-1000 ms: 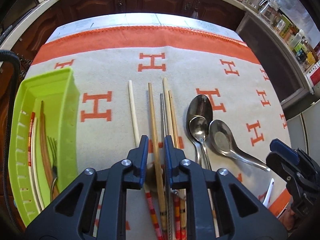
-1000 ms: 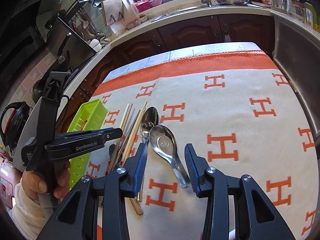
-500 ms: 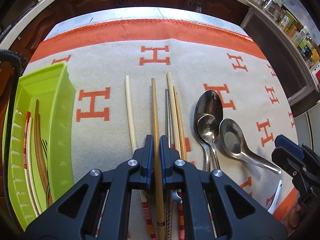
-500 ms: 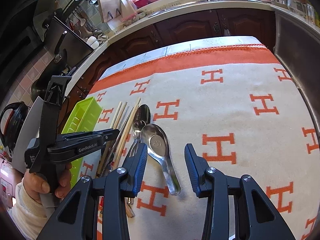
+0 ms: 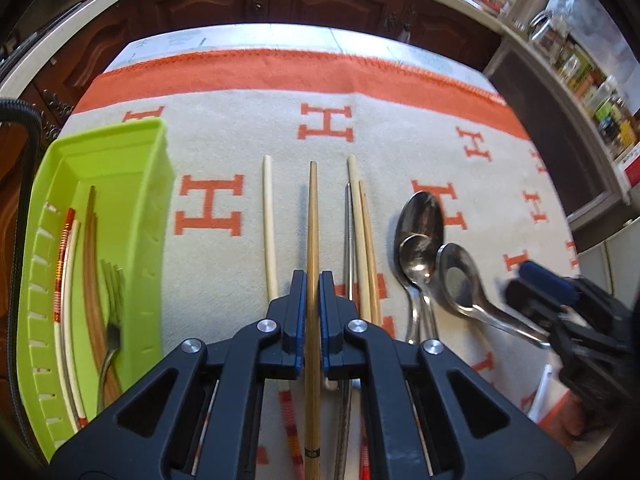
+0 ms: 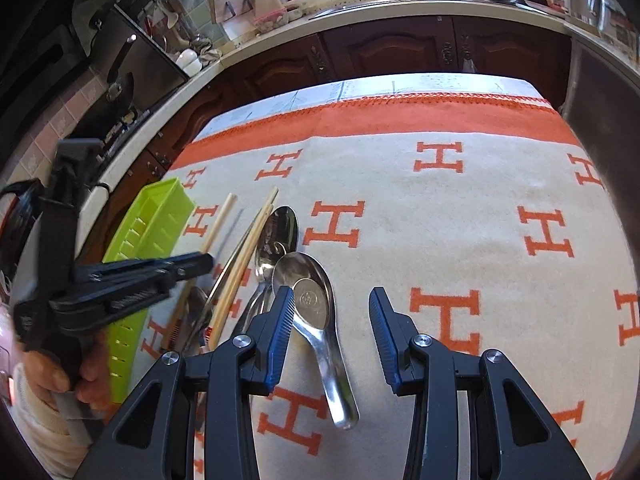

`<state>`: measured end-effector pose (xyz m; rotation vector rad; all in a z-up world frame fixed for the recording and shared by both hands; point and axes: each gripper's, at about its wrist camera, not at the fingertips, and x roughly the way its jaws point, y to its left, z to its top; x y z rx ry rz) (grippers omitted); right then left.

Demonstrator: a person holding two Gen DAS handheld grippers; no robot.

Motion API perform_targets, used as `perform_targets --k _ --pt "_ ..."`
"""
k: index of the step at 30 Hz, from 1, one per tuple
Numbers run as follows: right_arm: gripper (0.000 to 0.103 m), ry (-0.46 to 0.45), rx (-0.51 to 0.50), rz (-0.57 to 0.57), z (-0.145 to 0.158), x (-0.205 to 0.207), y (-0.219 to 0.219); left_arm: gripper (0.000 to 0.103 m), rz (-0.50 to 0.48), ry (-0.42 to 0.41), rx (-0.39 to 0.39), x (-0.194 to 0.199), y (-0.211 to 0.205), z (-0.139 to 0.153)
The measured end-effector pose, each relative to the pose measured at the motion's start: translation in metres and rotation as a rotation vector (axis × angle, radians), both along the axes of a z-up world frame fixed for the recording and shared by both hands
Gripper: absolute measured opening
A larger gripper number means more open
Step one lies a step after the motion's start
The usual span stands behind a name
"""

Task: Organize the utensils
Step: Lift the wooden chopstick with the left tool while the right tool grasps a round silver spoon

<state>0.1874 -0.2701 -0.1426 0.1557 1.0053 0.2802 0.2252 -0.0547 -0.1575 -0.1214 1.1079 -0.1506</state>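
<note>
My left gripper (image 5: 313, 280) is shut on a brown wooden chopstick (image 5: 313, 216) and holds it just above the cloth. Beside it lie a white chopstick (image 5: 269, 216), a metal chopstick (image 5: 349, 236) and two pale wooden chopsticks (image 5: 362, 224). Three metal spoons (image 5: 420, 240) lie to the right. The green tray (image 5: 148, 216) at the left holds chopsticks and a fork (image 5: 112, 296). My right gripper (image 6: 330, 300) is open, low over the wide soup spoon (image 6: 310, 300), whose handle runs between the jaws. The left gripper also shows in the right wrist view (image 6: 200, 262).
An orange-and-cream cloth with H marks (image 6: 440, 220) covers the table. Dark cabinets and a crowded counter (image 6: 400, 12) run behind it. A white utensil (image 5: 540, 396) lies at the near right edge.
My left gripper closed on the brown chopstick and has lifted it slightly. My right gripper has moved forward and down over the soup spoon, staying open.
</note>
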Motion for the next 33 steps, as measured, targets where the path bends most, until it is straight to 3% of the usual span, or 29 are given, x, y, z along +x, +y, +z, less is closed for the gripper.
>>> perform_targets --k 7,10,12,14,16,20,26,33 --pt "0.039 0.03 -0.104 0.047 -0.026 0.012 0.022 0.003 -0.013 -0.028 -0.076 -0.024 0.016 0.033" --pt "0.038 0.001 -0.17 0.069 -0.03 0.011 0.033 0.003 -0.016 -0.034 -0.109 -0.036 0.023 0.044" --pt "0.032 -0.003 -0.211 0.093 -0.031 0.008 0.041 0.003 -0.016 -0.048 -0.115 -0.044 0.027 0.052" --pt "0.015 -0.01 -0.237 0.122 -0.032 0.006 0.049 0.003 -0.016 -0.065 -0.118 -0.052 0.03 0.062" --pt "0.01 -0.006 -0.243 0.133 -0.032 0.003 0.054 0.003 -0.009 -0.079 -0.121 -0.06 0.036 0.07" --pt "0.001 0.022 -0.186 0.099 -0.026 0.001 0.051 0.003 0.01 -0.112 -0.11 -0.079 0.051 0.089" --pt "0.001 0.033 -0.123 0.027 -0.011 -0.011 0.037 0.003 0.05 -0.158 -0.076 -0.107 0.083 0.114" --pt "0.001 -0.004 -0.024 0.013 0.037 -0.034 0.051 0.003 0.129 -0.198 -0.027 -0.132 0.136 0.126"
